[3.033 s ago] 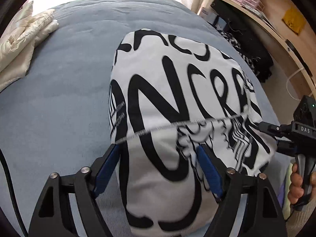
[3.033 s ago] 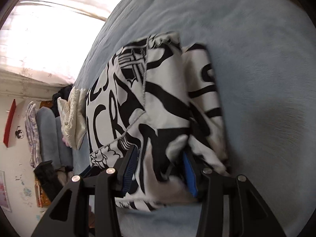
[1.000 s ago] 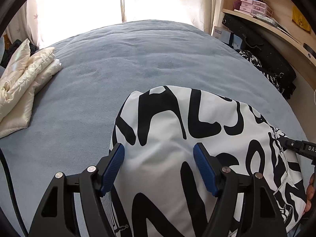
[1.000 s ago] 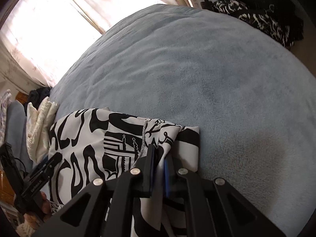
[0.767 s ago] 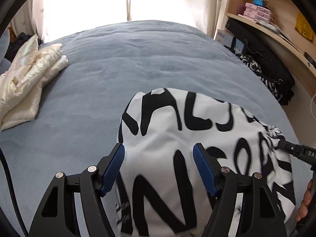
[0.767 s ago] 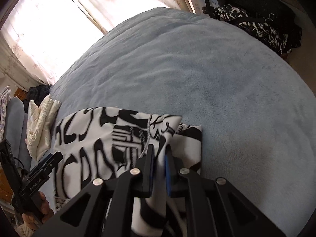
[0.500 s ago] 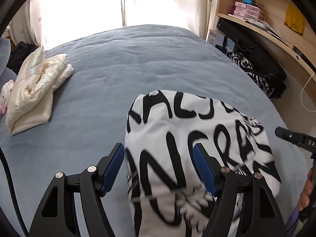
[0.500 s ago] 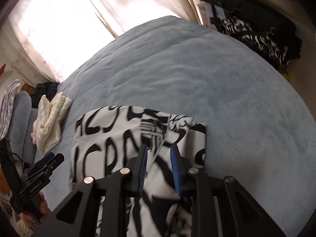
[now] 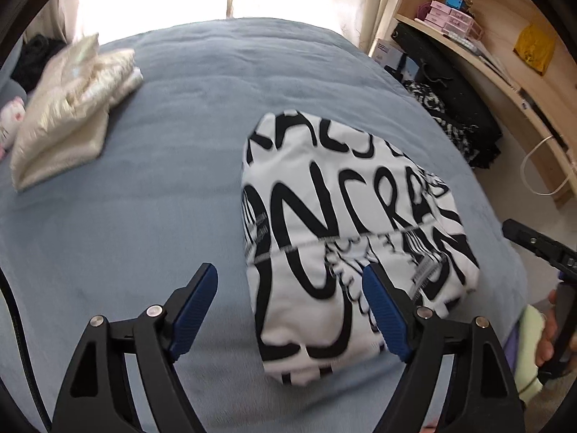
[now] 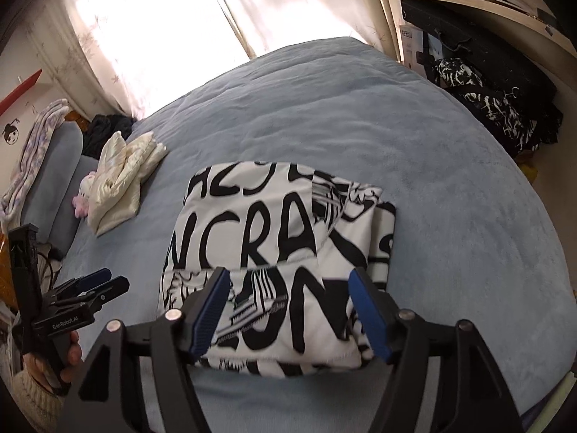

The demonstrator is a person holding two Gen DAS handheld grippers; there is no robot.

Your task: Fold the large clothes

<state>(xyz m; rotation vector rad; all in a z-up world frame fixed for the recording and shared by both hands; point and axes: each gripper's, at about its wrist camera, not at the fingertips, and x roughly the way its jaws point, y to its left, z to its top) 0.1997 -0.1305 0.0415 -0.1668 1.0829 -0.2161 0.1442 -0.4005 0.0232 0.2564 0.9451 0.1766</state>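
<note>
A white garment with bold black lettering [image 9: 346,238] lies folded into a compact rectangle on the blue-grey bed [image 9: 151,216]; it also shows in the right wrist view [image 10: 274,252]. My left gripper [image 9: 292,310] is open and empty, raised above the bed at the garment's near left edge. My right gripper [image 10: 290,312] is open and empty, hovering over the garment's near edge. The right gripper also shows at the right edge of the left wrist view [image 9: 537,245]. The left gripper shows at lower left in the right wrist view [image 10: 90,288].
A folded cream garment [image 9: 68,108] lies at the bed's far left, also in the right wrist view [image 10: 122,176]. A black and patterned clothes pile [image 10: 497,104] sits by the wooden shelves [image 9: 497,47] on the right. Curtains [image 10: 180,29] hang behind the bed.
My right gripper opened and let go of the garment, then pulled back and up. The garment dropped flat onto the bed in its folded shape. My left gripper drew back from it.
</note>
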